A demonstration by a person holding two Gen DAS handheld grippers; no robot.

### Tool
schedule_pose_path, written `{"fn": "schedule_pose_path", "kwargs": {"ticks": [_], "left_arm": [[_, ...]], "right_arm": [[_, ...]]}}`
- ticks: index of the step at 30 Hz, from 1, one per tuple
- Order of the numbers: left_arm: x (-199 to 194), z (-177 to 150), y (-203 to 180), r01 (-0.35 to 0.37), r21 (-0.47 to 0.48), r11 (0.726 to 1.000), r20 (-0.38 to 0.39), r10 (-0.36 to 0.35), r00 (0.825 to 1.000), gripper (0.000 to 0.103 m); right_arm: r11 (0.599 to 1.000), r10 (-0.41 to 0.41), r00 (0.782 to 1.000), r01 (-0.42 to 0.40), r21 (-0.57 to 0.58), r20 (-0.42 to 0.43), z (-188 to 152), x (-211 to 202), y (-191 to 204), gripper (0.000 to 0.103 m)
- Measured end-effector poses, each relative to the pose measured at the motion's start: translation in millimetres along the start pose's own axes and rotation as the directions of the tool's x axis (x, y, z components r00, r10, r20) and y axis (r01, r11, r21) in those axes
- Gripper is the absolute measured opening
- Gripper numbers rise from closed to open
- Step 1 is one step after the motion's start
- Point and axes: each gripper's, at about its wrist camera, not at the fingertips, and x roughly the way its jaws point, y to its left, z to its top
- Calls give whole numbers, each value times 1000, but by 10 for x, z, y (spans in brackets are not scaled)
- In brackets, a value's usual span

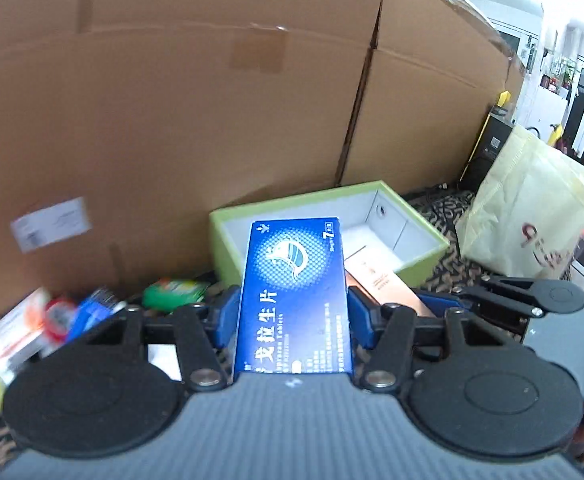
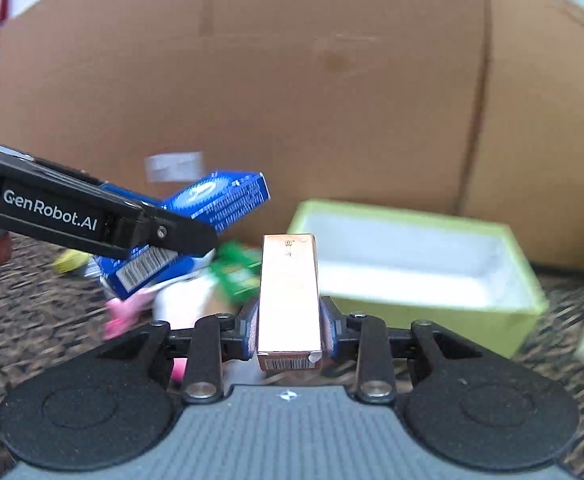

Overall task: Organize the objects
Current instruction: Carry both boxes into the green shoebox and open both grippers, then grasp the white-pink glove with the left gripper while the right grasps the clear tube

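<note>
Your left gripper (image 1: 293, 312) has its jaws about half open and clamped across the blue pill box (image 1: 293, 292), held short of the green tray (image 1: 228, 236). Your right gripper (image 2: 288, 332) has its jaws nearly closed, pinching the slim copper carton (image 2: 288, 296) lengthwise, also short of the tray. Both are likely headed in. The loose packets (image 1: 24, 320) left of the tray are unsorted; a cardboard wall (image 1: 172, 100) stands behind it.

Left gripper (image 1: 293, 312) and right gripper (image 2: 288, 334) both clamped (each angled downward), side by side.
</note>
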Motion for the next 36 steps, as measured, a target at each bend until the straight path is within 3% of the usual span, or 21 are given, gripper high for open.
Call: {"fn": "schedule_pose_path", "kwargs": {"ticks": [5, 10, 13, 20, 22, 23, 25, 26, 29, 33, 36], "left_arm": [[799, 361, -140, -50, 8, 999, -26, 50, 998, 56], [1459, 418, -82, -86, -13, 996, -110, 84, 990, 56], [1691, 378, -46, -138, 28, 990, -125, 140, 982, 56], [2003, 299, 76, -122, 26, 992, -167, 125, 978, 56], [2005, 270, 37, -138, 52, 989, -131, 144, 981, 69], [1997, 268, 32, -139, 59, 989, -105, 145, 984, 88], [1907, 249, 52, -124, 47, 991, -52, 127, 991, 97], [1855, 250, 69, -121, 35, 992, -38, 122, 992, 101], [1574, 245, 92, -88, -3, 996, 13, 88, 996, 103], [1100, 164, 61, -83, -32, 996, 79, 86, 993, 103], [815, 84, 51, -98, -61, 993, 93, 103, 990, 103]], "right_arm": [[992, -119, 992, 120, 25, -35, 236, 423, -428, 35], [977, -209, 973, 213, 29, -101, 281, 964, -792, 35], [977, -197, 968, 206, 45, -155, 245, 1254, -927, 35], [986, -159, 961, 167, 16, -227, 175, 1679, -931, 35], [987, -149, 958, 157, 16, -245, 156, 1770, -921, 35], [988, -144, 955, 152, 11, -259, 144, 1812, -911, 35], [987, -156, 947, 156, -22, -281, 112, 1870, -877, 44], [985, -170, 945, 167, -37, -281, 106, 1863, -867, 54], [980, -198, 953, 191, -54, -229, 147, 1667, -867, 57], [976, -219, 968, 216, -36, -123, 210, 1147, -811, 73], [977, -211, 977, 210, -23, -20, 159, 685, -683, 79]]}}
